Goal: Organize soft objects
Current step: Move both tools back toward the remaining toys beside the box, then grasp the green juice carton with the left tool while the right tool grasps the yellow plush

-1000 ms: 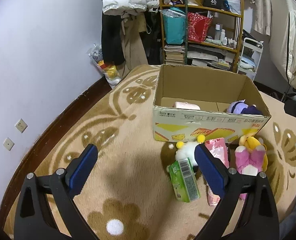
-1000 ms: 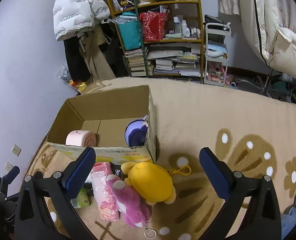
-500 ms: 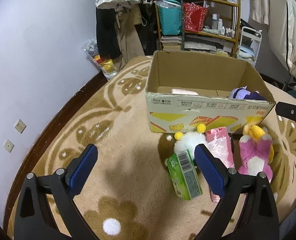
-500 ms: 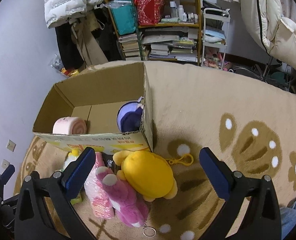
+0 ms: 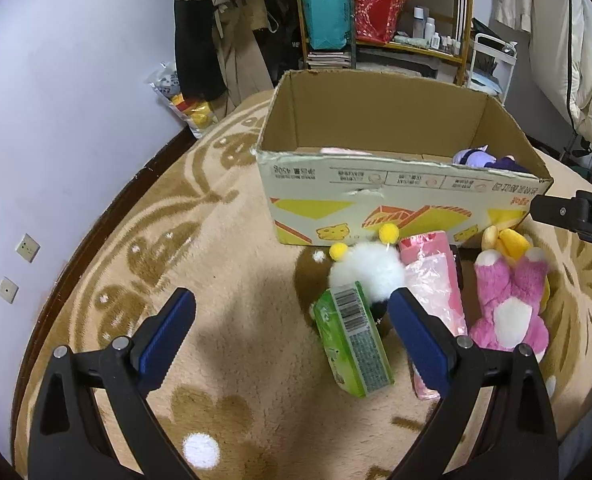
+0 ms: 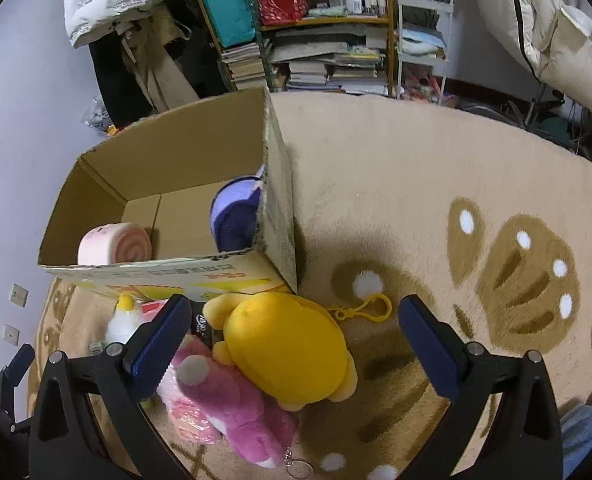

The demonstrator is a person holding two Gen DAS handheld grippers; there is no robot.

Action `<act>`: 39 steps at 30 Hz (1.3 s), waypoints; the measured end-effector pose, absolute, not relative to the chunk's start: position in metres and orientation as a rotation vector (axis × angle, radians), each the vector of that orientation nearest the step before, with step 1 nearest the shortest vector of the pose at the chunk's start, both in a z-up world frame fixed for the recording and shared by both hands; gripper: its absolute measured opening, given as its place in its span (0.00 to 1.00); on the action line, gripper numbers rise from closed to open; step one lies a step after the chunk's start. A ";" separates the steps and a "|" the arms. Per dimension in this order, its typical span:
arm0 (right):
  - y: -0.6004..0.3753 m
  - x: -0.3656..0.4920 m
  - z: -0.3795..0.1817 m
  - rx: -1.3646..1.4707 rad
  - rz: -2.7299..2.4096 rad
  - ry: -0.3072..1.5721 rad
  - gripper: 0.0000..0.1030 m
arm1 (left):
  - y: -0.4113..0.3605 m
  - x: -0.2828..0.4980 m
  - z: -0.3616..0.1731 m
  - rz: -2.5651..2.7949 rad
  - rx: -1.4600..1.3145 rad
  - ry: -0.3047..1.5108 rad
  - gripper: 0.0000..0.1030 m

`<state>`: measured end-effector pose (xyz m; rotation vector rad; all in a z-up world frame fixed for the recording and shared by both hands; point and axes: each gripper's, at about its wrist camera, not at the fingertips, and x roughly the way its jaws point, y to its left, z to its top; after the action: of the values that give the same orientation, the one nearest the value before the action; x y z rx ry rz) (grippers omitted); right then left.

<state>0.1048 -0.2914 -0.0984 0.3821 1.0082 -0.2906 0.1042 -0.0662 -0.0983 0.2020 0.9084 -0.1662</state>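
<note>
An open cardboard box (image 5: 376, 196) stands on the rug and holds a pink roll plush (image 6: 114, 244) and a purple plush (image 6: 236, 216). In front of it lie a white pom-pom plush (image 5: 366, 270), a green packet (image 5: 354, 338), a pink packet (image 5: 436, 280), a pink plush (image 5: 508, 304) and a yellow plush (image 6: 288, 348). My left gripper (image 5: 292, 328) is open and empty, low over the rug just before the green packet. My right gripper (image 6: 292, 340) is open and empty, straddling the yellow plush from above. The pink plush also shows in the right wrist view (image 6: 232, 404).
A purple wall (image 5: 56, 100) runs along the left. A cluttered shelf (image 5: 384, 16) with bags and books stands behind the box, with hanging clothes (image 5: 216, 40) beside it. A white cart (image 6: 424, 32) and bedding (image 6: 556, 32) are at the right. Patterned rug (image 6: 436, 200) lies right of the box.
Both grippers have moved forward and down toward the pile of toys; the box and toys loom larger. Both stay open and empty.
</note>
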 end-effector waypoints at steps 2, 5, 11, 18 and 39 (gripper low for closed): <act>-0.294 0.107 -0.103 0.386 -0.299 1.022 1.00 | -0.067 0.106 -0.102 -0.168 0.200 0.921 0.94; -0.297 0.108 -0.109 0.400 -0.300 1.044 1.00 | -0.069 0.108 -0.109 -0.166 0.204 0.941 0.94; -0.301 0.113 -0.123 0.419 -0.292 1.083 1.00 | -0.067 0.114 -0.118 -0.160 0.191 0.980 0.94; -0.308 0.116 -0.136 0.464 -0.291 1.114 1.00 | -0.065 0.117 -0.125 -0.170 0.183 1.014 0.94; -0.312 0.118 -0.159 0.657 -0.192 1.143 0.92 | -0.066 0.127 -0.142 -0.192 0.157 1.086 0.85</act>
<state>0.1183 -0.3117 -0.1592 0.6575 1.1434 -0.1922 0.1269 -0.0655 -0.1424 0.1575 1.0856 -0.1919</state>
